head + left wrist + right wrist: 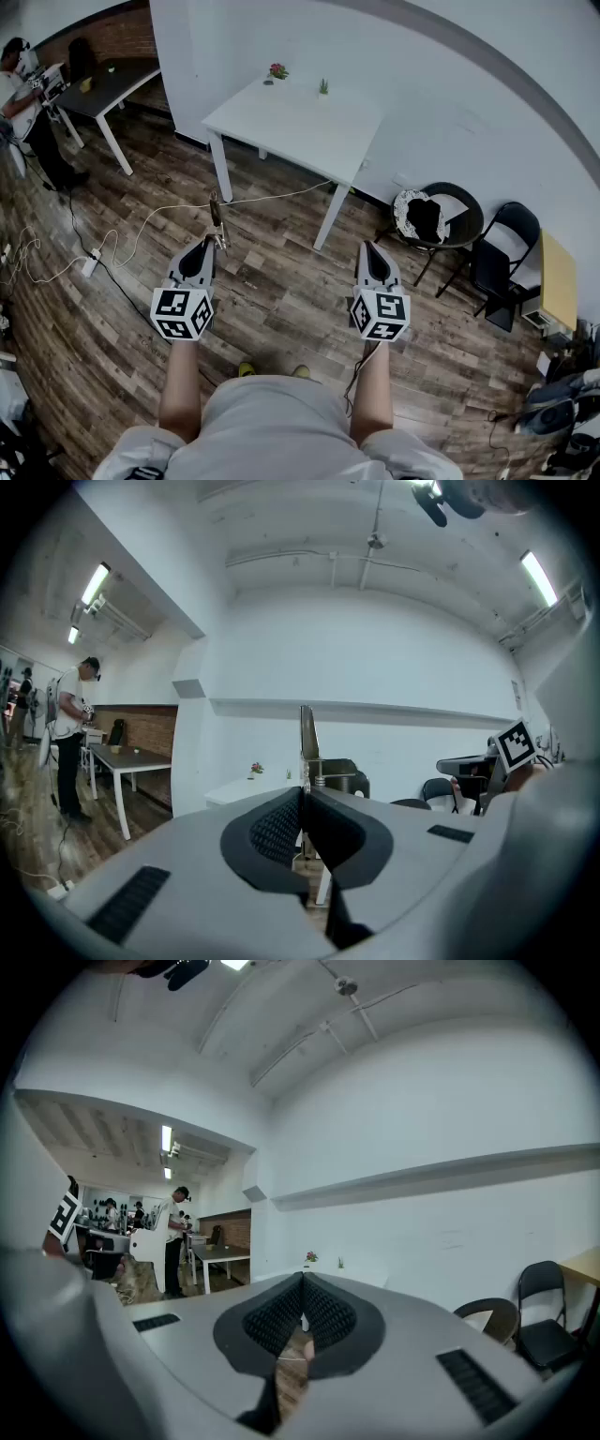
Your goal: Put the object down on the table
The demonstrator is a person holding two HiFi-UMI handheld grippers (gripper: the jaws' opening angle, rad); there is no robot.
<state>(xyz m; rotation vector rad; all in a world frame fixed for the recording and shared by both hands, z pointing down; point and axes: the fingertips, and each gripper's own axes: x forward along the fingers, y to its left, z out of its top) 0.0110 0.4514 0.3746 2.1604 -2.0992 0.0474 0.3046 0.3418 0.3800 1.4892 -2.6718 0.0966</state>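
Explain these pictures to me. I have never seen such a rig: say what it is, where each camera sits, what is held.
No robot: a person holds a claw in each hand. The head view looks down from a camera on the person's head at the left claw and right claw. The two gripper views come from cameras riding on each claw. The left claw is shut on a thin metal object; the right claw is shut, empty. Ahead, a white table bears a pink-flowered plant and a small green plant.
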